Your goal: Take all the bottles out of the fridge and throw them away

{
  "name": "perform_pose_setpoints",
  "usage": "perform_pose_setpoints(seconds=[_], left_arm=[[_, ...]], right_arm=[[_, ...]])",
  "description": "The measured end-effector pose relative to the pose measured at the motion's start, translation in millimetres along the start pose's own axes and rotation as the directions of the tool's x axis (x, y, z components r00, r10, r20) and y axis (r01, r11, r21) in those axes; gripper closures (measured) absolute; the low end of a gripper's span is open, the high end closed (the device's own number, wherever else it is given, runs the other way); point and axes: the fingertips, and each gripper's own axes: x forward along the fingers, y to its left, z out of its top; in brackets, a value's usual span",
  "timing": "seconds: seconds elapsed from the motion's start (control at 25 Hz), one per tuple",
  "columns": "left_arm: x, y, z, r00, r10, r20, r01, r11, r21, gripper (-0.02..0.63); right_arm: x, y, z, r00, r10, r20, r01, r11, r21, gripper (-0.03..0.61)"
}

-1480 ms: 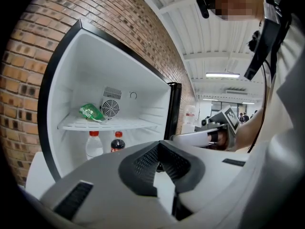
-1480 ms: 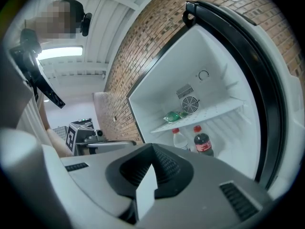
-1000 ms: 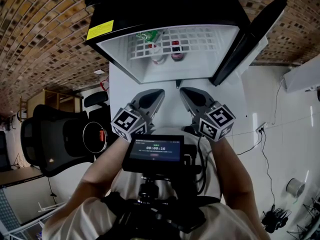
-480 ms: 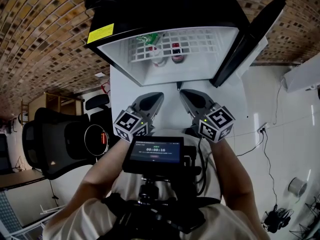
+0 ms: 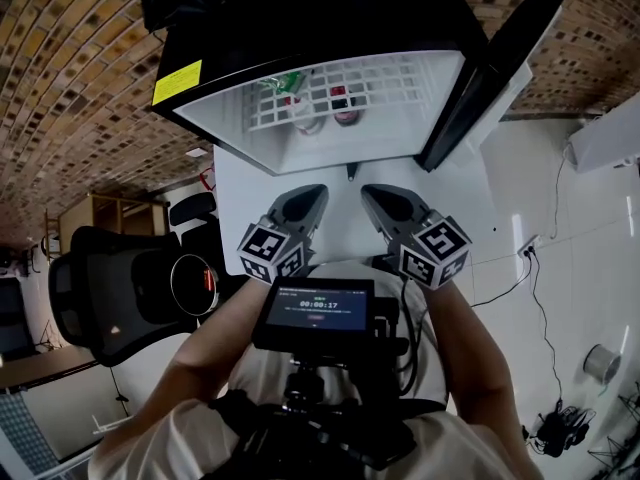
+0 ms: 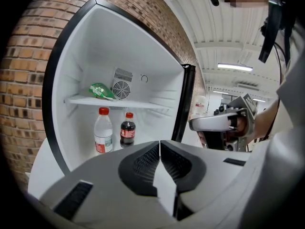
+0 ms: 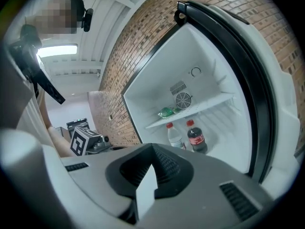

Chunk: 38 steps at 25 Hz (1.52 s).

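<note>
In the head view the wire shelf [image 5: 400, 83] partly hides the water bottle [image 5: 306, 114] and cola bottle [image 5: 346, 106].

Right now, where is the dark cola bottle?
In the left gripper view, the dark cola bottle stands upright on the floor of the open fridge, below the shelf, just right of the clear red-capped bottle.

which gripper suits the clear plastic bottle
Left, likely: the left gripper, jaws just starting to open with nothing between, faces the clear plastic red-capped bottle, left of the dark cola bottle.
</note>
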Motion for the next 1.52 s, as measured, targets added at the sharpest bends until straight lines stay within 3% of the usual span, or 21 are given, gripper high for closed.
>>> perform_pose_setpoints(seconds=[0.2, 0.28, 0.36, 0.44, 0.68, 0.84, 1.04, 1.28, 1.32, 1.36, 1.52], left_arm=[[25, 10, -2, 0.999, 0.042, -0.016, -0.042, 0.999, 0.029, 0.581], [38, 20, -4, 0.997, 0.08, -0.019, -0.08, 0.996, 0.032, 0.505], [54, 28, -4, 0.993, 0.112, -0.029, -0.112, 0.993, 0.026, 0.382], [70, 35, -2, 0.99, 0.136, -0.046, -0.135, 0.991, 0.024, 0.34], [116, 62, 20, 0.977, 0.209, -0.044, -0.206, 0.976, 0.063, 0.307], [147, 94, 16, 0.95, 0.3, -0.088, -0.288, 0.95, 0.123, 0.276], [189, 110, 11, 0.918, 0.367, -0.153, -0.347, 0.927, 0.14, 0.227], [208, 135, -1, 0.888, 0.428, -0.168, -0.404, 0.9, 0.162, 0.226], [207, 136, 0, 0.883, 0.439, -0.169, -0.414, 0.896, 0.163, 0.265], [206, 134, 2, 0.881, 0.44, -0.171, -0.417, 0.895, 0.158, 0.291], [201, 112, 2, 0.902, 0.384, -0.196, -0.364, 0.922, 0.133, 0.296]], right_arm=[[-10, -12, -2, 1.0, -0.009, -0.004, 0.009, 1.0, 0.02, 0.575], [-15, -20, -3, 1.0, -0.018, -0.006, 0.018, 0.999, 0.028, 0.575], [-20, -30, -3, 1.0, -0.026, -0.008, 0.026, 0.999, 0.032, 0.575], [-24, -38, -1, 0.999, -0.033, -0.007, 0.034, 0.999, 0.038, 0.575], [-35, -58, 6, 0.998, -0.065, 0.004, 0.065, 0.996, 0.057, 0.575], [-44, -69, 6, 0.995, -0.097, 0.004, 0.097, 0.992, 0.077, 0.575], [-60, -86, 6, 0.993, -0.119, -0.003, 0.119, 0.989, 0.09, 0.575], [-72, -96, 3, 0.989, -0.145, -0.014, 0.146, 0.984, 0.098, 0.575], [-73, -97, 3, 0.989, -0.147, -0.014, 0.147, 0.984, 0.1, 0.575], [-74, -97, 4, 0.989, -0.148, -0.012, 0.148, 0.983, 0.104, 0.575], [-71, -95, 4, 0.991, -0.132, -0.013, 0.133, 0.986, 0.101, 0.575]])
